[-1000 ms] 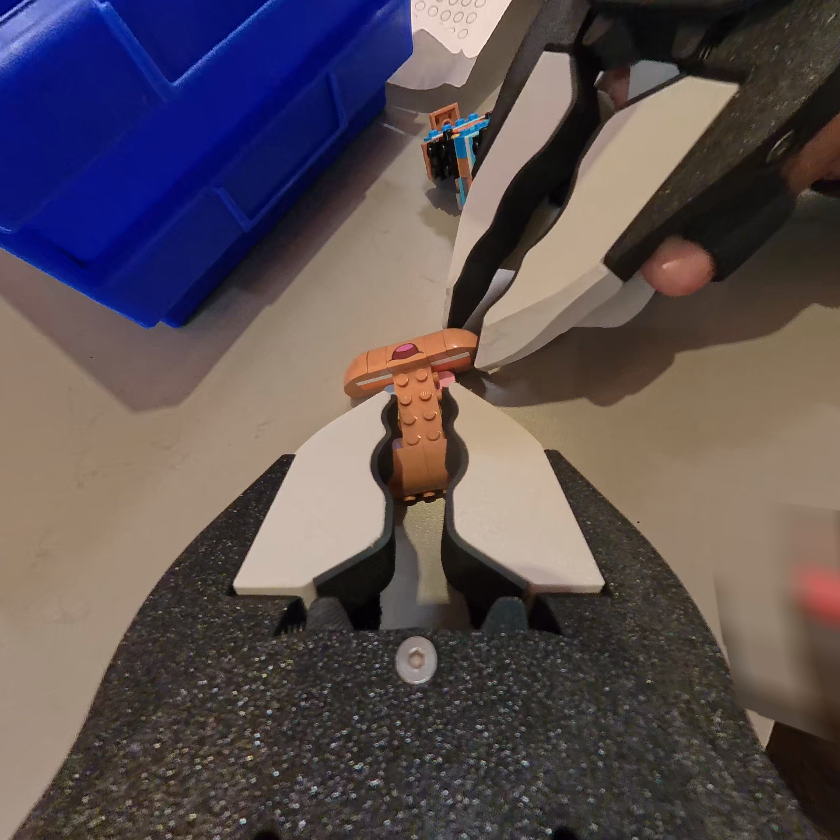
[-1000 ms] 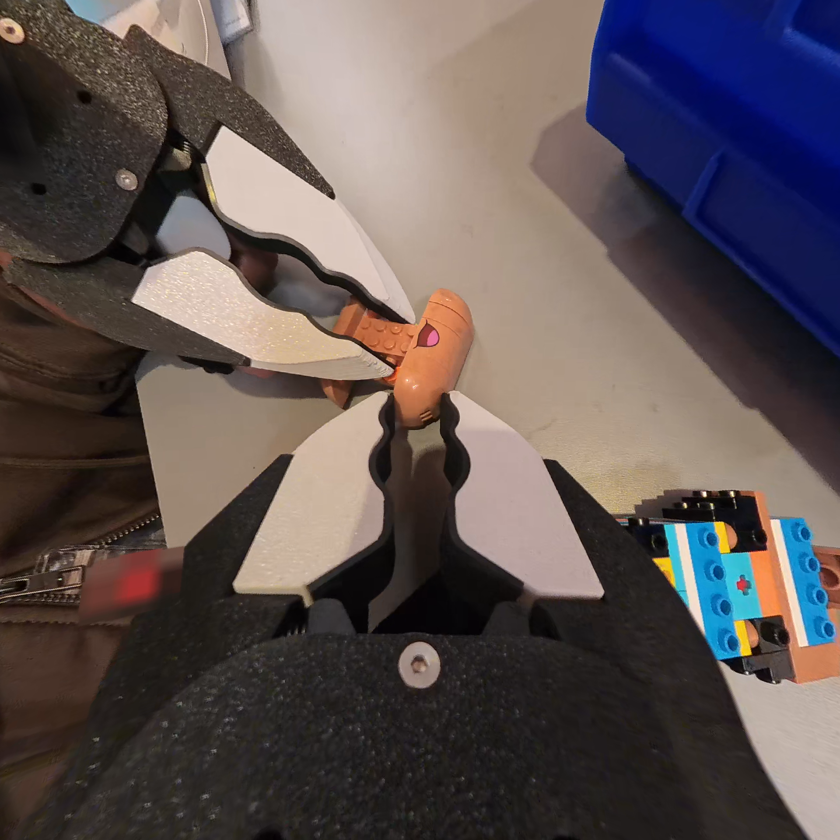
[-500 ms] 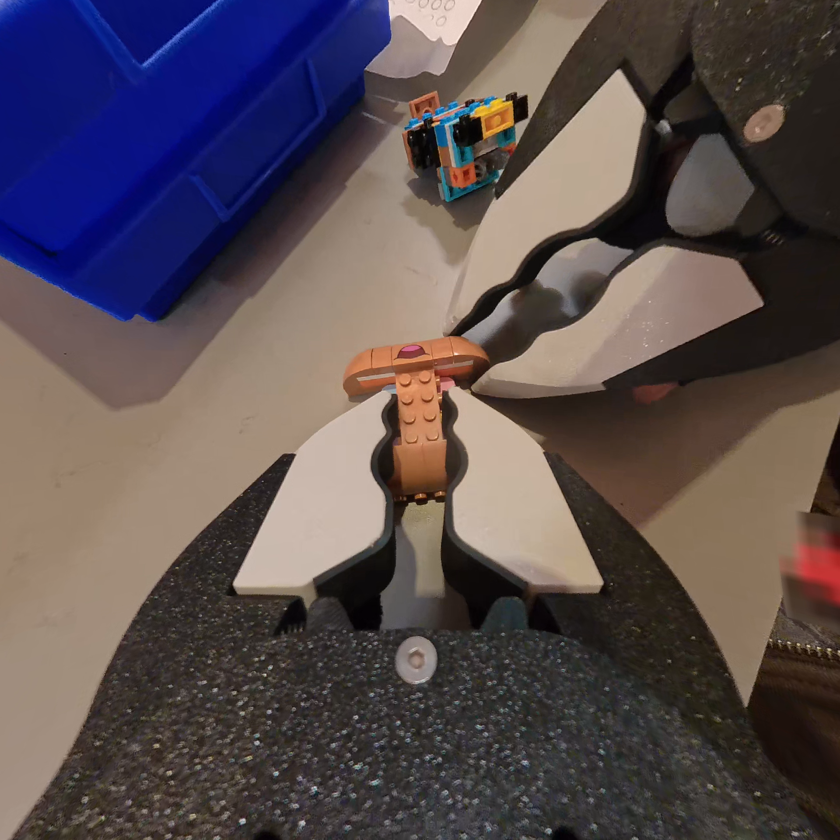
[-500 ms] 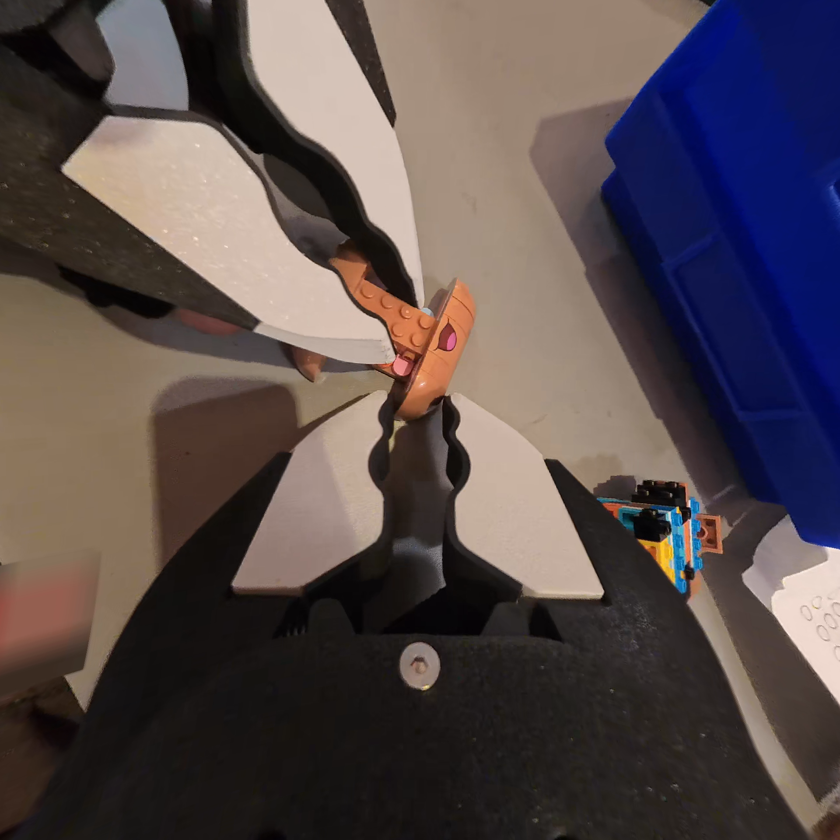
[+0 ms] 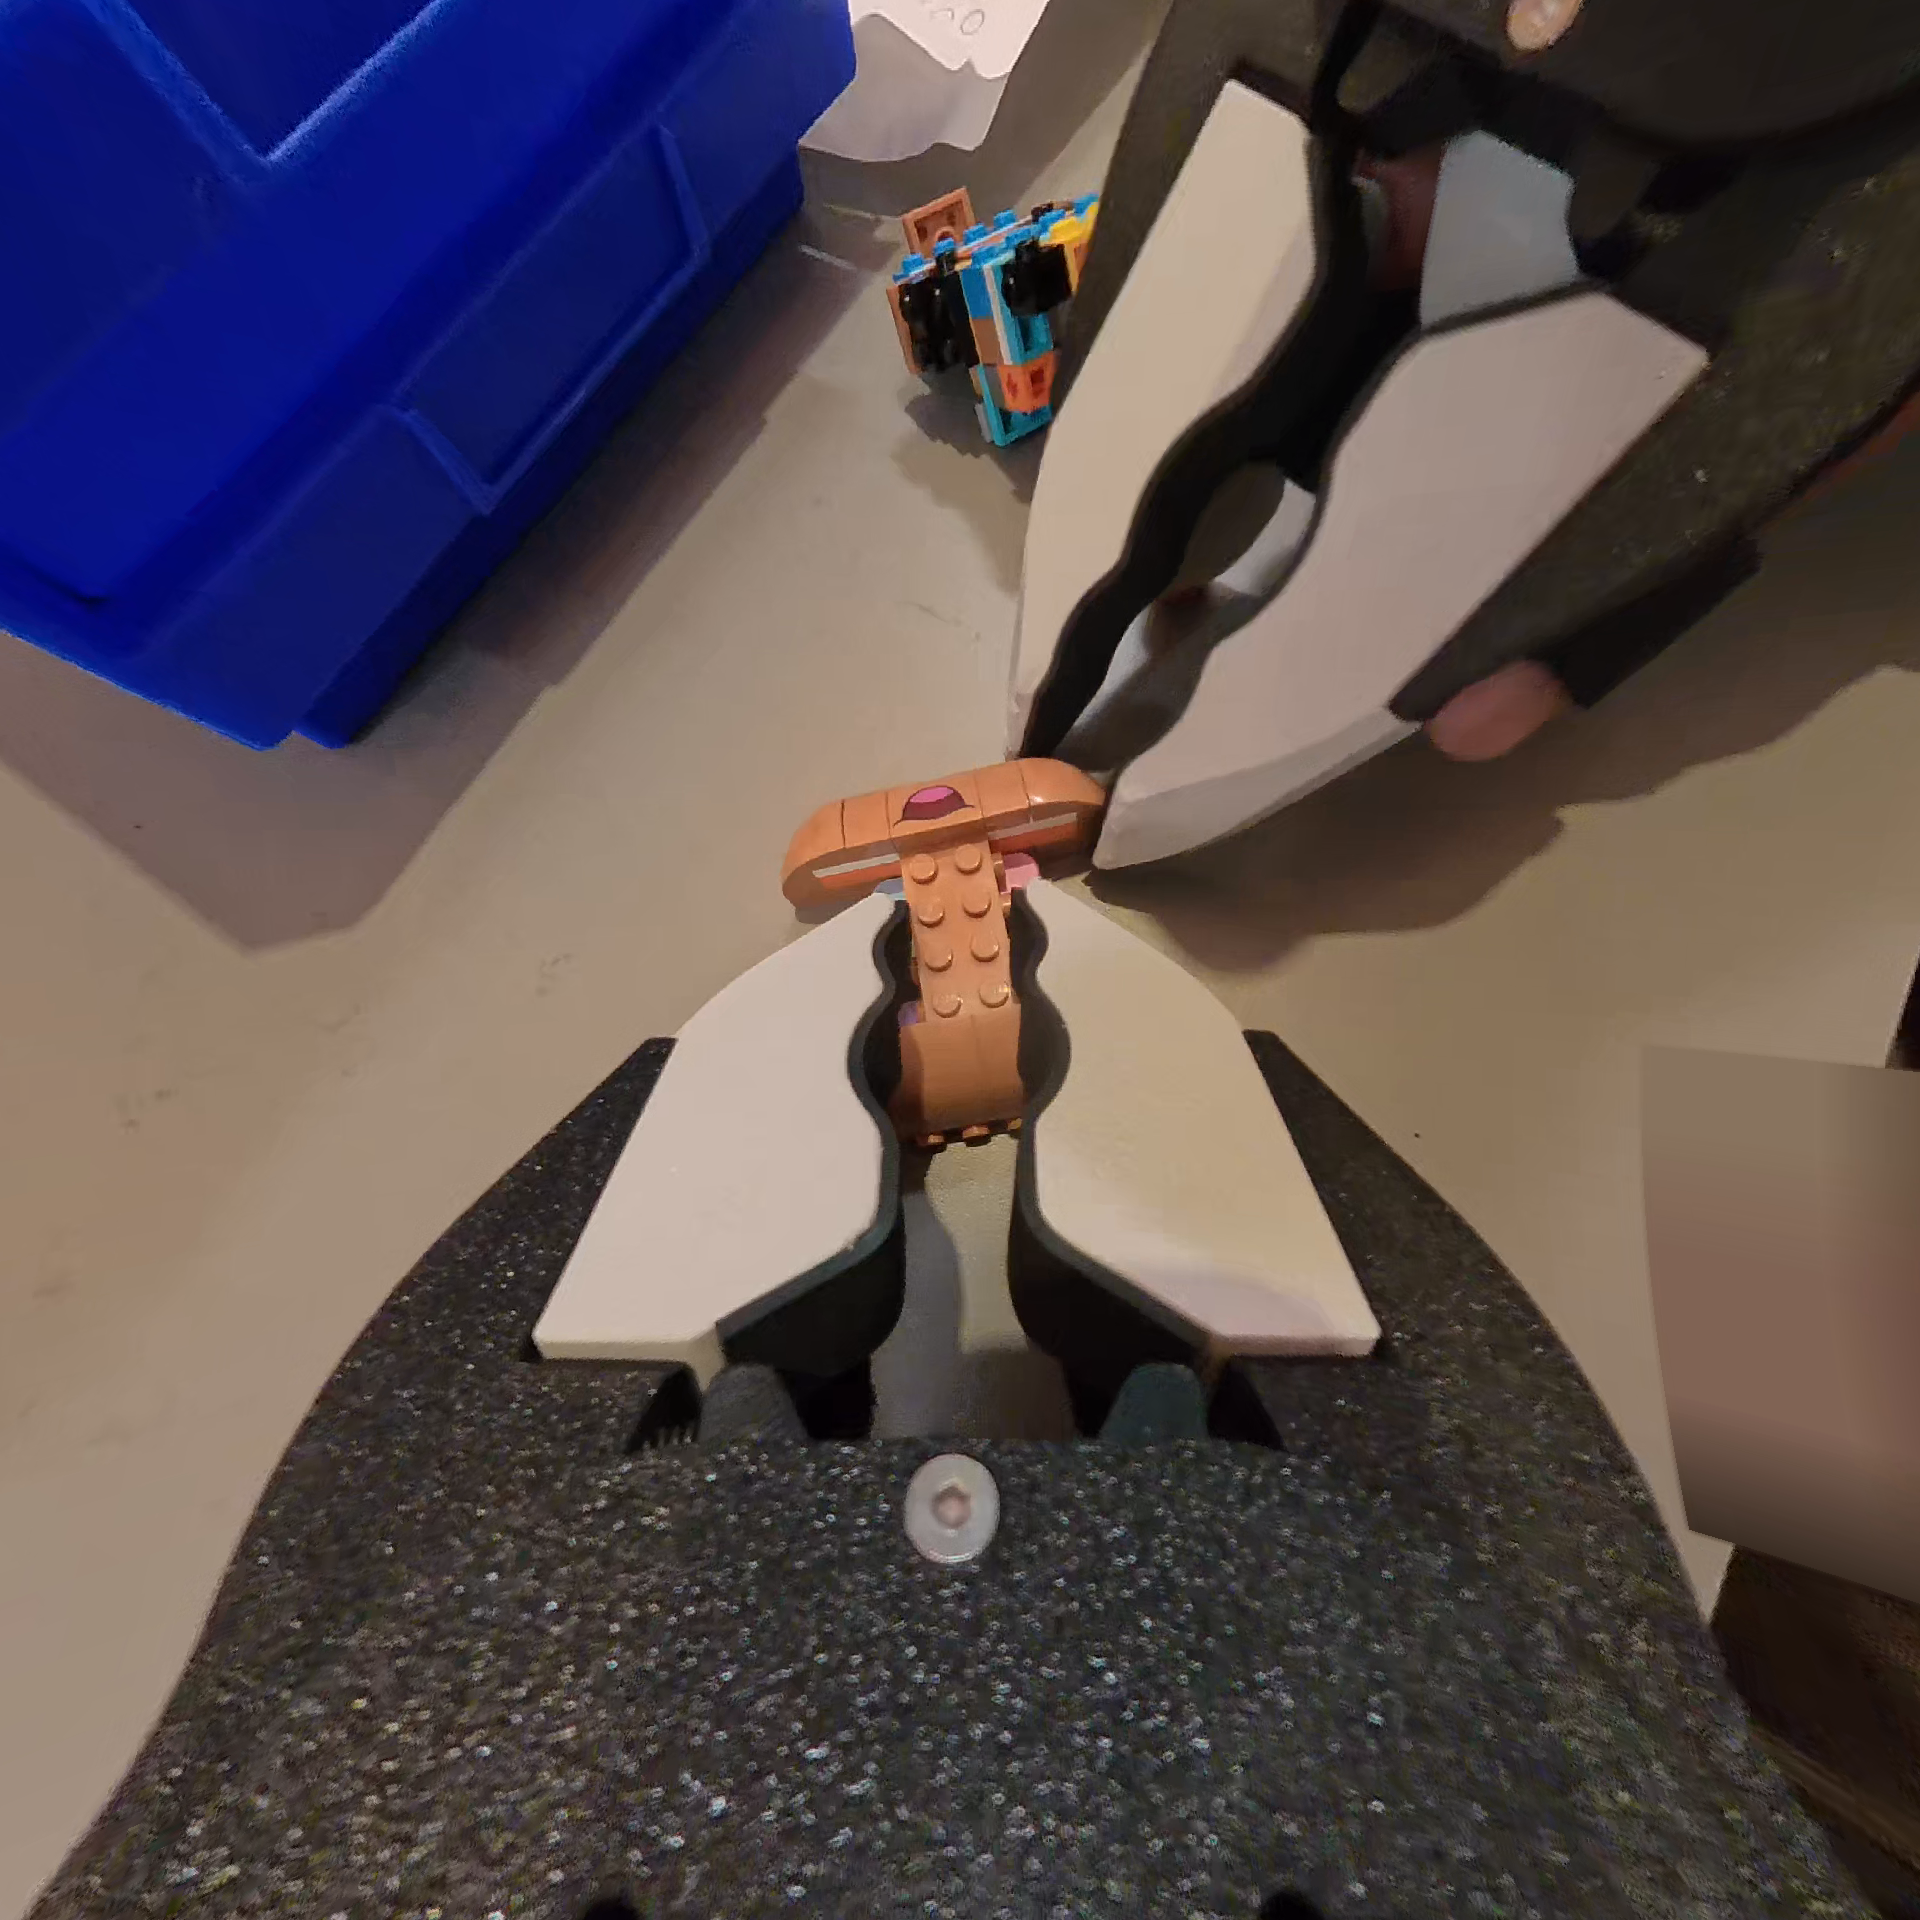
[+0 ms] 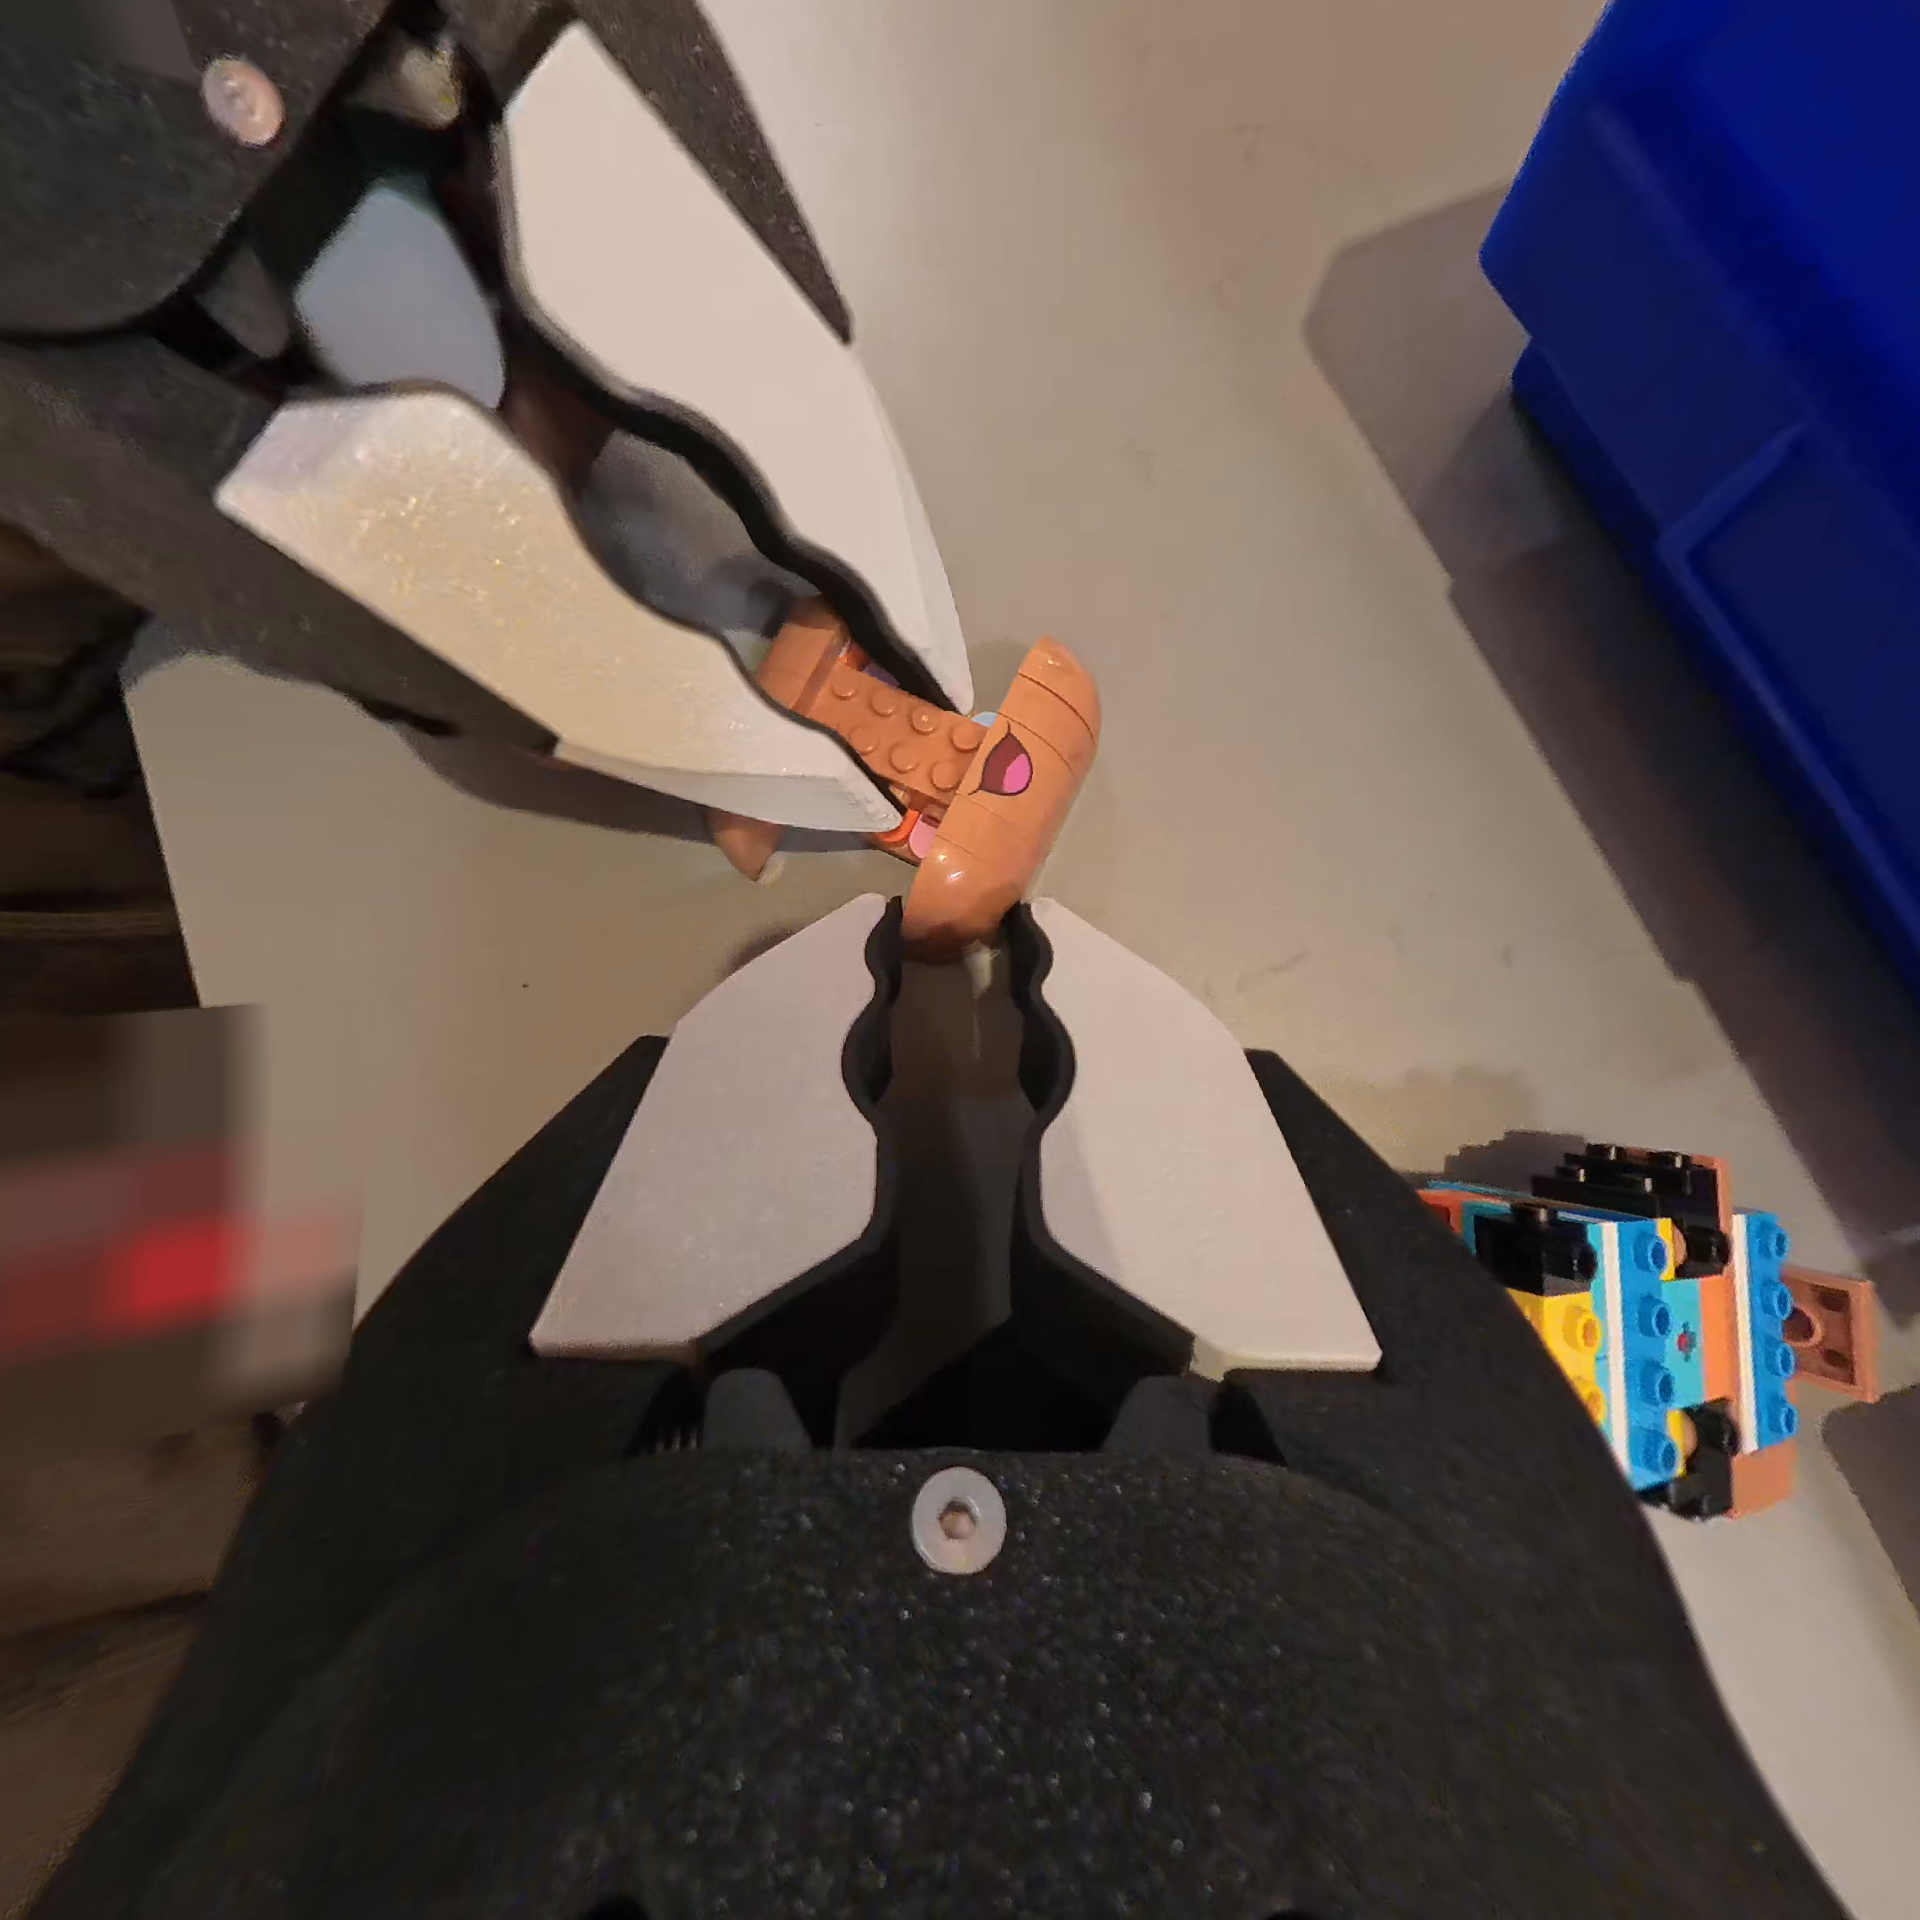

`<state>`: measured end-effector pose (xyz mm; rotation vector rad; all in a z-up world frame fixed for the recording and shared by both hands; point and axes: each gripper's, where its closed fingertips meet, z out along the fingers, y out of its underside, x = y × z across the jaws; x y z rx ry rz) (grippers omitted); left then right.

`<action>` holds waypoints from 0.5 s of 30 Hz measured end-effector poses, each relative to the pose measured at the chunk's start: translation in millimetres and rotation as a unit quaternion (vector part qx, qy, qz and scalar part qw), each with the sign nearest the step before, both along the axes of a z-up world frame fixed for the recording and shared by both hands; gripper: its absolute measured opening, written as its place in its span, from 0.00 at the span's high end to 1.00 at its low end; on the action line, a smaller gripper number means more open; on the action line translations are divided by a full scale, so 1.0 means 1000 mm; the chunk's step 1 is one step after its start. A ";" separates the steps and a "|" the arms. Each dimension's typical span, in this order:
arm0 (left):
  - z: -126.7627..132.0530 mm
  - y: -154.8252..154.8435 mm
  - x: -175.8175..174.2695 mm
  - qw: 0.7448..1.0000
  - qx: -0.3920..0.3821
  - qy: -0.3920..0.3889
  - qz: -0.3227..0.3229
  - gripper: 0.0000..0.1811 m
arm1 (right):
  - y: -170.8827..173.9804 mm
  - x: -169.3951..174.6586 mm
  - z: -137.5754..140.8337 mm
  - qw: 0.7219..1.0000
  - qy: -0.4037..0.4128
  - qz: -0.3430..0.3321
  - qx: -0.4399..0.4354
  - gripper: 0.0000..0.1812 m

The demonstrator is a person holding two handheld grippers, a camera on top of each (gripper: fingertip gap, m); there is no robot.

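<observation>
- The left gripper [image 5: 956, 914] was closed narrowly on the studded stem of a T-shaped brown brick piece [image 5: 961, 997], which sat deep between its pale fingers.
- The piece's rounded crossbar stuck out just past the fingertips. It bore a small pink-and-purple mark on its face.
- The right gripper [image 6: 956, 914] came in from the opposite side at an angle. Its jaws were drawn in narrow, and its tips pinched one end of the crossbar.
- The piece hung between the two grippers, just above a plain grey surface [image 5: 312, 1039].
- A person's fingertip [image 5: 1486, 717] showed under the right gripper's body.
- A large blue bin [image 5: 364, 312] stood on the surface well apart from the held piece, to the left gripper's left.
- A small multicoloured brick build [image 5: 987, 312] in blue, yellow, orange and black lay on the surface near the bin, apart from both grippers.
- The edge of a white sheet [image 5: 925, 73] lay beyond the build.
</observation>
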<state>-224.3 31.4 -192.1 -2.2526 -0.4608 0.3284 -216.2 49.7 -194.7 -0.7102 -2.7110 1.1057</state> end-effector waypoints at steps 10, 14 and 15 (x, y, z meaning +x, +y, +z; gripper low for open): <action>0.010 -0.001 0.004 0.997 0.058 -0.044 -0.012 0.90 | 0.002 0.009 0.011 0.943 0.291 0.112 0.120 0.77; 0.012 0.001 0.009 0.996 0.071 -0.056 -0.027 0.90 | 0.001 0.004 0.014 0.893 0.390 0.142 0.174 0.78; 0.012 0.001 0.010 0.995 0.072 -0.057 -0.030 0.90 | 0.000 0.003 0.013 0.882 0.407 0.149 0.186 0.79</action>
